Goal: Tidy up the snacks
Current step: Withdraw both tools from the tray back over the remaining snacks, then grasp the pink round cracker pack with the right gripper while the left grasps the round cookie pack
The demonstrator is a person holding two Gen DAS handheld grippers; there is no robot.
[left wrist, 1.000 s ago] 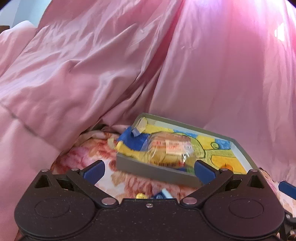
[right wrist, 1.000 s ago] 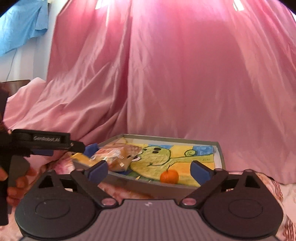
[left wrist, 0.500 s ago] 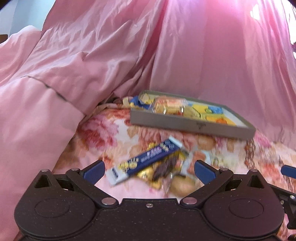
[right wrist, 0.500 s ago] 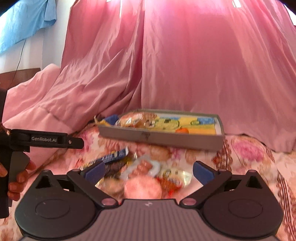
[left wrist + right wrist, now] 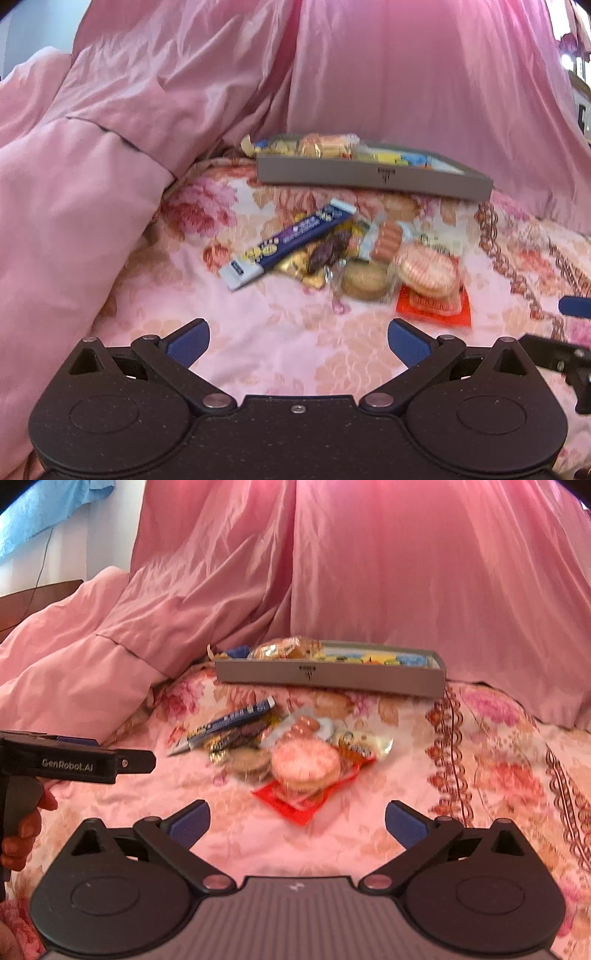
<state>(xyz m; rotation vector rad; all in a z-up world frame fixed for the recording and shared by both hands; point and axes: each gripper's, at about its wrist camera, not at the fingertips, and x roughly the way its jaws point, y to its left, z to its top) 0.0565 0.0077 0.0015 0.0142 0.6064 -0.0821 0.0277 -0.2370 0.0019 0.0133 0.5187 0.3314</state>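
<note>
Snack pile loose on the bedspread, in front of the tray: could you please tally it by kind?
Round biscuits: 2 (tan biscuit, pink biscuit)
Long blue bar: 1
Sausage pack: 1
Other packets: 2 (gold-brown packet, white-yellow packet)
Total: 6, as far as the blur allows.

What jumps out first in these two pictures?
A heap of wrapped snacks lies mid-bed on the floral bedspread, a long blue bar on its left side. Behind it sits a grey tray already holding some snacks, backed by pink drapes.
</note>
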